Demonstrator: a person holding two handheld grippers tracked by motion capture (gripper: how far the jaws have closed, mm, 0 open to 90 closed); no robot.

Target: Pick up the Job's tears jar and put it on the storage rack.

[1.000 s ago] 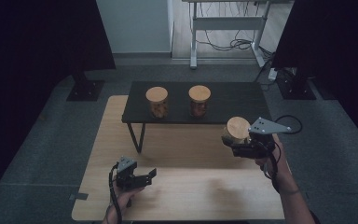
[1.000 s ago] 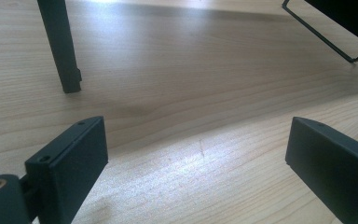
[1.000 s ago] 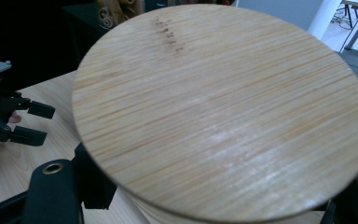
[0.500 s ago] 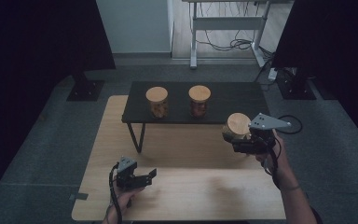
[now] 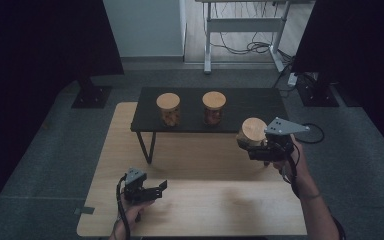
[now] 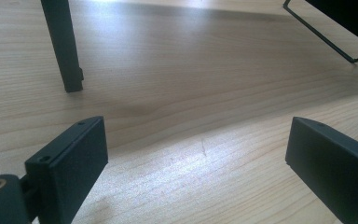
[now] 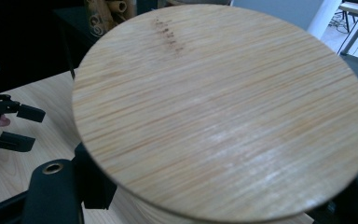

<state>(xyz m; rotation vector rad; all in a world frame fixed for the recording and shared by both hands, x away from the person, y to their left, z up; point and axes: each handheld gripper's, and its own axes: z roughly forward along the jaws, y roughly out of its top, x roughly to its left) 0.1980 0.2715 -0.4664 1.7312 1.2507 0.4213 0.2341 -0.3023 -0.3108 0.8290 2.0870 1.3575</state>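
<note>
- Your right gripper [image 5: 252,146] is closed on a jar [image 5: 252,134] with a round wooden lid [image 7: 223,112]. You hold it up in the air, just off the right front corner of the black shelf [image 5: 260,102].
- The jar looks like glass, so it may be hard, smooth, a bit heavy, and it could break.
- Hold it by its sides, under the lid. The lid might lift off.
- Your left gripper [image 5: 161,189] is wide open with nothing in it, near the front left of the wooden table [image 5: 220,205].
- The big lid hides the jar's body and your grip on it.
- Two more jars [image 5: 168,109] stand on the shelf. What is inside them is too dark to tell.
</note>
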